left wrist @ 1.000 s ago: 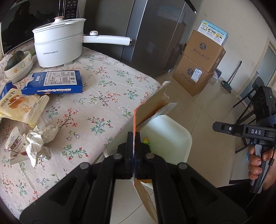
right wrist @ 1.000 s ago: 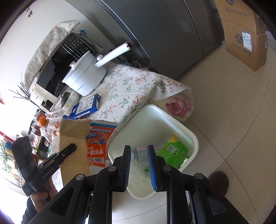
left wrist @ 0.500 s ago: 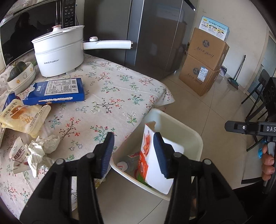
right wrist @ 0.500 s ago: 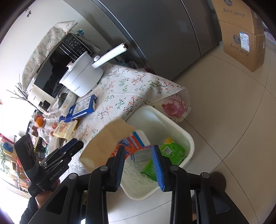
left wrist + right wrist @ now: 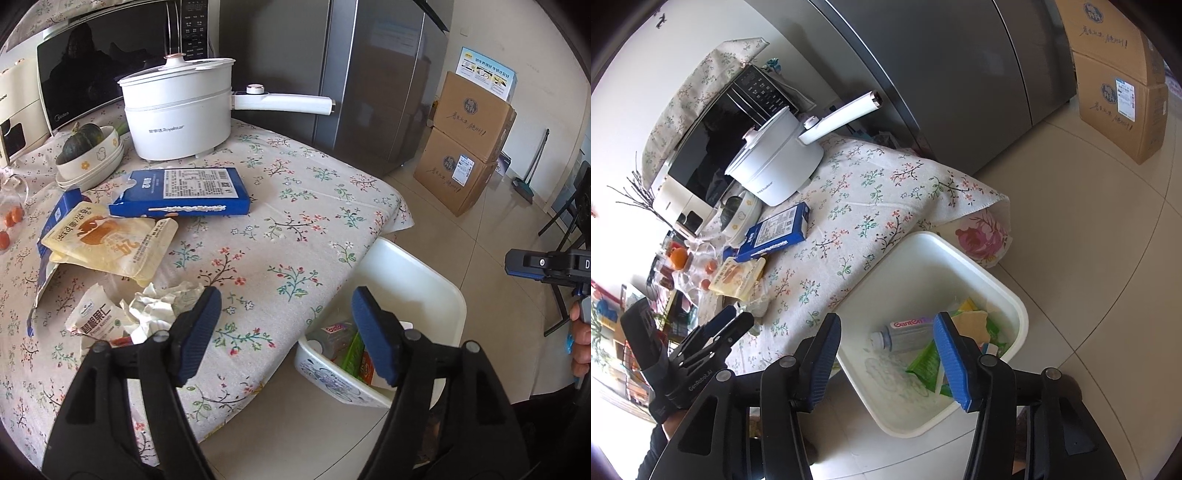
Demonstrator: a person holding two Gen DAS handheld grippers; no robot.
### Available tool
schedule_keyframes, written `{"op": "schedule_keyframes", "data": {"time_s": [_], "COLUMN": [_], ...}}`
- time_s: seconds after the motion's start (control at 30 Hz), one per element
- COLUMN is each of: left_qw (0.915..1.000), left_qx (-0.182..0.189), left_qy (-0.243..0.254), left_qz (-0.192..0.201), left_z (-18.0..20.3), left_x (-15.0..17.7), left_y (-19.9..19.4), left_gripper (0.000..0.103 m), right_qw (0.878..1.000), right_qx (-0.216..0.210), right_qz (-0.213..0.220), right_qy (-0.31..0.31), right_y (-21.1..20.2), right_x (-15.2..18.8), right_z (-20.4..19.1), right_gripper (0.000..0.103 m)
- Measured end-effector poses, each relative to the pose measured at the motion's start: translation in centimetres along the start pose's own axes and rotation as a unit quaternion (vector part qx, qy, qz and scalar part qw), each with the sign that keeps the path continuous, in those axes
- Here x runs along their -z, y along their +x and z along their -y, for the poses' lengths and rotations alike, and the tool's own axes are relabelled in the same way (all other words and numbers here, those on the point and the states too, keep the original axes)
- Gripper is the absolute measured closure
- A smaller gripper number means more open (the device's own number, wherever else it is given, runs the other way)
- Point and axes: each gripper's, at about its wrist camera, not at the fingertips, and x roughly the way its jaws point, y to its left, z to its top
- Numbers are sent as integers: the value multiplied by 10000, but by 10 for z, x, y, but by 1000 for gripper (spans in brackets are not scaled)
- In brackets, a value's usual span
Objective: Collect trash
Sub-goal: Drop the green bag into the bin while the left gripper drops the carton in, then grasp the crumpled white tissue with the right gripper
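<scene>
Trash wrappers (image 5: 107,243) and crumpled paper (image 5: 159,304) lie at left of frame on the table (image 5: 295,206); my left claw (image 5: 284,332), jaws opening and empty, should approach low, while right claw (image 5: 886,360), opening, empty, hovers over the bin (image 5: 960,266).

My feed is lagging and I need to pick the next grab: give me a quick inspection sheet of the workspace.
Surface: table under a floral cloth.
Job's things: white bin on the floor beside the table holds a bottle, green packet and cardboard. On the cloth: crumpled paper, snack wrappers, blue box.
Clutter: white pot, bowl with squash.
Grippers: left gripper and right gripper are both opening, nothing between the jaws.
Cables: nothing seen.
Surroundings: microwave, fridge, cartons, tiled floor.
</scene>
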Motion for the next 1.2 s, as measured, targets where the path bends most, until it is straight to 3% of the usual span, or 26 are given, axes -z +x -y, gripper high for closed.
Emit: {"op": "schedule_keyframes", "data": {"time_s": [0.3, 0.53, 0.9, 1.2], "left_qw": [9980, 9928, 9847, 9771], "left_qx": [-448, -908, -1511, -1770], "left_qy": [-442, -771, -853, -1184], "left_qz": [42, 129, 130, 43], "left_z": [-60, -110, -171, -226], "left_x": [8, 22, 54, 85], "left_y": [-25, -50, -81, -101], "left_gripper": [19, 7, 4, 4], "right_qw": [9993, 9963, 9888, 9779], "right_qx": [156, 180, 106, -32], "right_qz": [-11, -75, -294, -471], "right_qy": [-347, -840, -1459, -2039], "right_y": [17, 37, 81, 126], "right_x": [-5, 0, 16, 36], "right_z": [-39, -89, -170, -244], "right_gripper": [34, 28, 23, 22]}}
